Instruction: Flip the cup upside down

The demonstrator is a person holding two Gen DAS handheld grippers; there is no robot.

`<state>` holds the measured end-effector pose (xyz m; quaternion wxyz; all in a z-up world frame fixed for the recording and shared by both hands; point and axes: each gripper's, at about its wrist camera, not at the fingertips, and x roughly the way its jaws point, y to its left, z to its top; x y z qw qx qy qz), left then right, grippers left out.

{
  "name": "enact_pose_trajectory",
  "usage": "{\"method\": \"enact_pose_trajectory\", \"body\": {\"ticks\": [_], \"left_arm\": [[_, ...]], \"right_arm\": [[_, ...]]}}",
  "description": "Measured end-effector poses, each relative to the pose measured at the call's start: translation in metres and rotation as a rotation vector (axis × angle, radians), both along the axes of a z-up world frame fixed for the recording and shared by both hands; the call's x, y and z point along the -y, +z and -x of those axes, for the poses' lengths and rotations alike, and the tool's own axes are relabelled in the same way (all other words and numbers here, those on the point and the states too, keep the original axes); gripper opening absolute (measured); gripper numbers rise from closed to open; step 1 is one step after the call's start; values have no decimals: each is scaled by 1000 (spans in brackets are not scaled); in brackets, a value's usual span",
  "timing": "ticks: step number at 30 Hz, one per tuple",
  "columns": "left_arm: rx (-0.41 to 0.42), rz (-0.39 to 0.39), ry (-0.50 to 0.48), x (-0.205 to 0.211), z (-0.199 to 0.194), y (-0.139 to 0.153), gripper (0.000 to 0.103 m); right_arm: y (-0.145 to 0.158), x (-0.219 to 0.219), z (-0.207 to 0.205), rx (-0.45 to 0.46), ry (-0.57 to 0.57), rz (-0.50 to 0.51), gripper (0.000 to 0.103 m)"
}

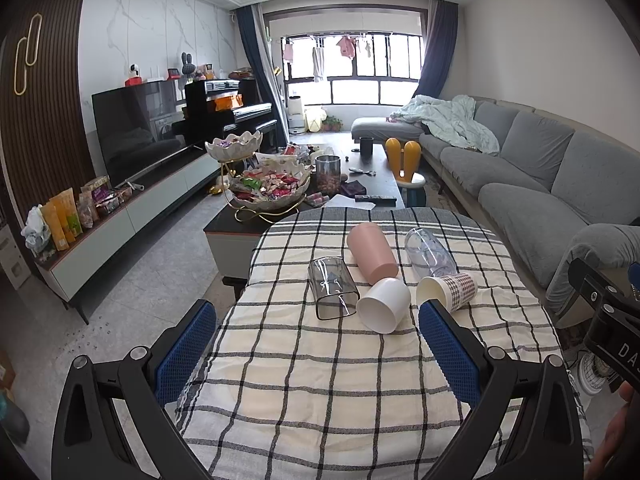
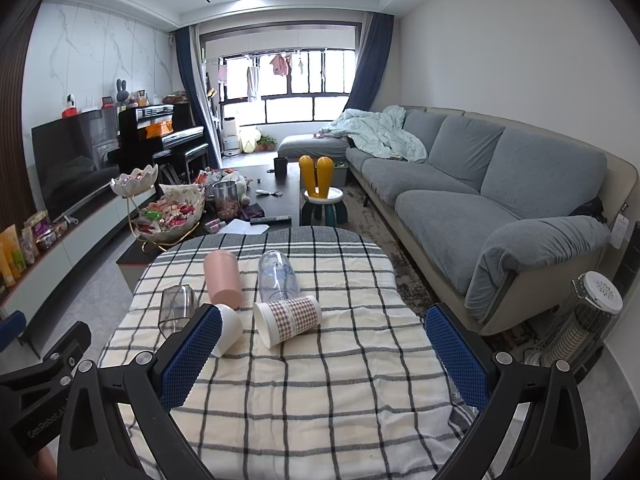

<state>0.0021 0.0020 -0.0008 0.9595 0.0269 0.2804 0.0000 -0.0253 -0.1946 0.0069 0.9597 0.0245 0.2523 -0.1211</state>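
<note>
Since all five cups lie sideways on the checked tablecloth [image 1: 320,380], we're pre-grasp: left gripper [image 1: 318,344] and right gripper [image 2: 324,356] both wide open, empty, next needing a close around the plaid cup [image 2: 290,319]

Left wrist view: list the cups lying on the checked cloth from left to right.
Smoky clear cup → pink cup → white cup → clear printed cup → plaid paper cup. All five lie on their sides on the checked cloth.

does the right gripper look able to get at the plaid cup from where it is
Probably yes: the right gripper is open, and the plaid cup lies on its side just ahead between the fingers, only bare checked cloth between them.
</note>
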Motion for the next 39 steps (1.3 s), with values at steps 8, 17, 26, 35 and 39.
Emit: {"method": "enact_pose_trajectory", "body": {"ticks": [8,17,26,35,39], "left_arm": [[0,0,0,0,0,0,103],[0,1,0,0,0,0,103],[-2,2,3,0,0,-1,103],[-4,5,16,0,-14,-6,103],[-1,6,37,2,-31,-9,103]], "right_arm": [[0,0,0,0,0,0,102],[-1,-1,-2,-1,0,0,102],[-2,-1,-4,1,0,1,102],[-5,-1,-12,1,0,4,102],[-7,7,-15,-3,-6,6,102]]}}
